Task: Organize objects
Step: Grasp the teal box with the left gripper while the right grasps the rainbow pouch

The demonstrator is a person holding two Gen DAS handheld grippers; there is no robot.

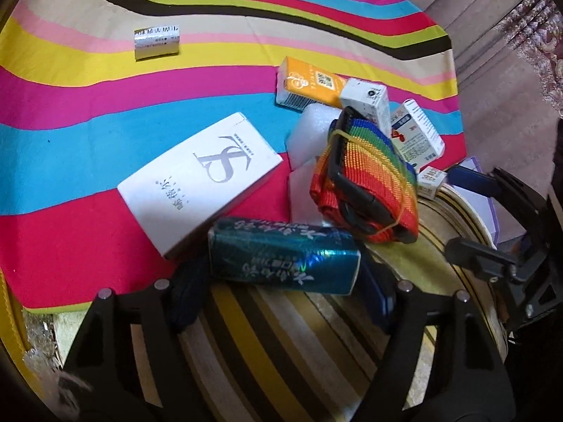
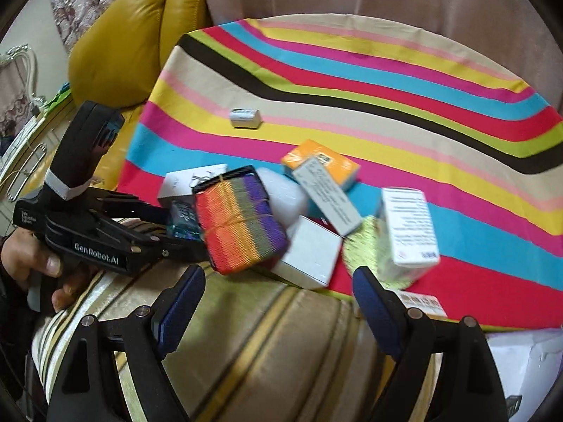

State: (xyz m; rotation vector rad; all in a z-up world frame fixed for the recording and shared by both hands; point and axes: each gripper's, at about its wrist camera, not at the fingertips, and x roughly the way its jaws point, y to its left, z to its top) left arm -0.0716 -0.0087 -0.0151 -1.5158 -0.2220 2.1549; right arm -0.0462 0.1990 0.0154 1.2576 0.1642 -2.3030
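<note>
Left gripper [image 1: 281, 288] is what I have on the teal foil box [image 1: 283, 255]: both blue pads sit against its ends, so I read it as gripped, lengthwise across the jaws. That box lies at the near edge of the clutter, on a striped cushion [image 1: 267, 344], touching the big white box [image 1: 200, 183] to its far left. Just right of it is the banded rainbow strap [image 1: 366, 183], then the small cartons beyond, heaped loosely on the striped cloth [image 1: 105, 112]. One silver box [image 1: 156, 43] sits far off alone, perhaps already sorted. Right gripper [image 2: 279, 302] hangs wide open, holding nothing, above the cushion's edge.
</note>
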